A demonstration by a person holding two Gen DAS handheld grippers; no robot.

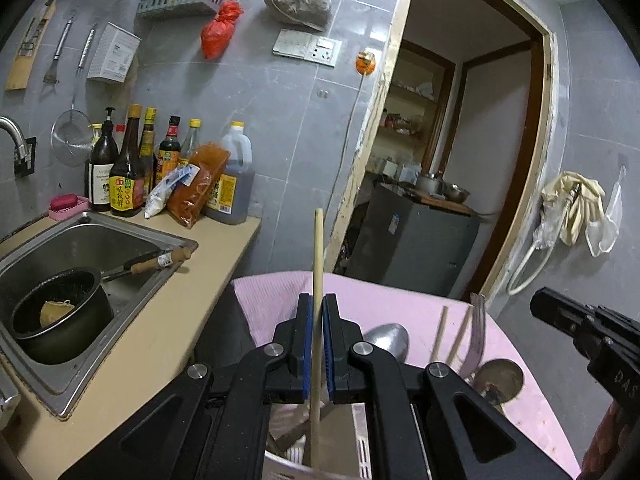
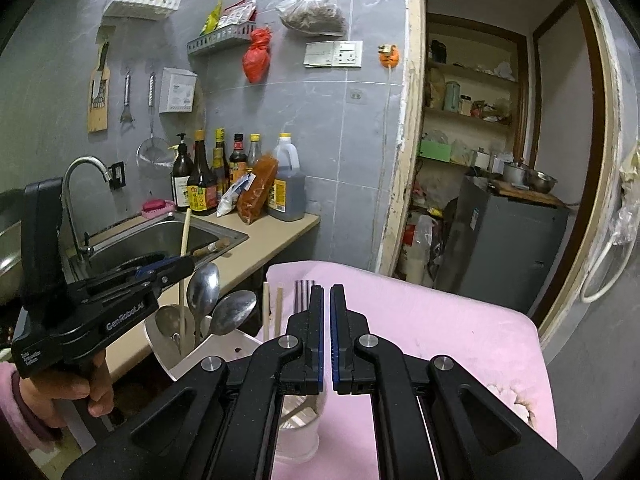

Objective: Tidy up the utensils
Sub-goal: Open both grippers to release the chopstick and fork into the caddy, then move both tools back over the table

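Above white holder (image 2: 224, 354), left gripper (image 1: 317, 334) clamping 1 chopstick (image 1: 318, 264), right gripper (image 2: 327, 340) closed empty, 2 spoons (image 2: 204, 286).

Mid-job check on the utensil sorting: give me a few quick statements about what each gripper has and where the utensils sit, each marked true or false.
1. The left gripper is shut on a wooden chopstick. True.
2. The right gripper holds a spoon. False: its jaws are shut with nothing between them.
3. Two metal spoons stand in the white utensil holder. True.
4. The black pot sits on the pink cloth. False: it sits in the sink.
5. A fork stands among the utensils by the pink cloth. True.
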